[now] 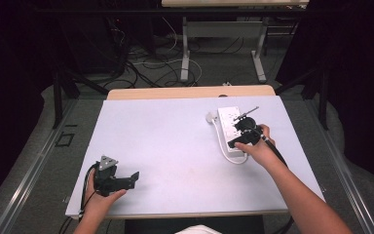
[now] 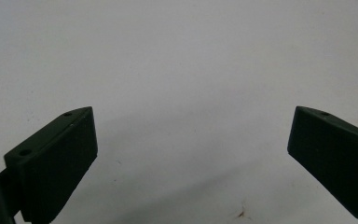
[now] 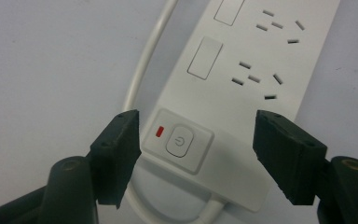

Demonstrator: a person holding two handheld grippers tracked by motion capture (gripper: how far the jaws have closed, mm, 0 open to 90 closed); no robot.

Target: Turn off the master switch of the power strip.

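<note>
The right gripper (image 3: 196,154), jaws parted, straddles a white power strip's (image 3: 256,56) switch end, its cord (image 3: 144,70) looping alongside, while the left gripper (image 2: 191,154) rests released over bare table (image 2: 177,56).

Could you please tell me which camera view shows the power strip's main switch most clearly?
The right gripper view: the power button with its red indicator sits close up between the open jaws. The high view shows the power strip small, its button indiscernible. The left gripper view faces bare table.
</note>
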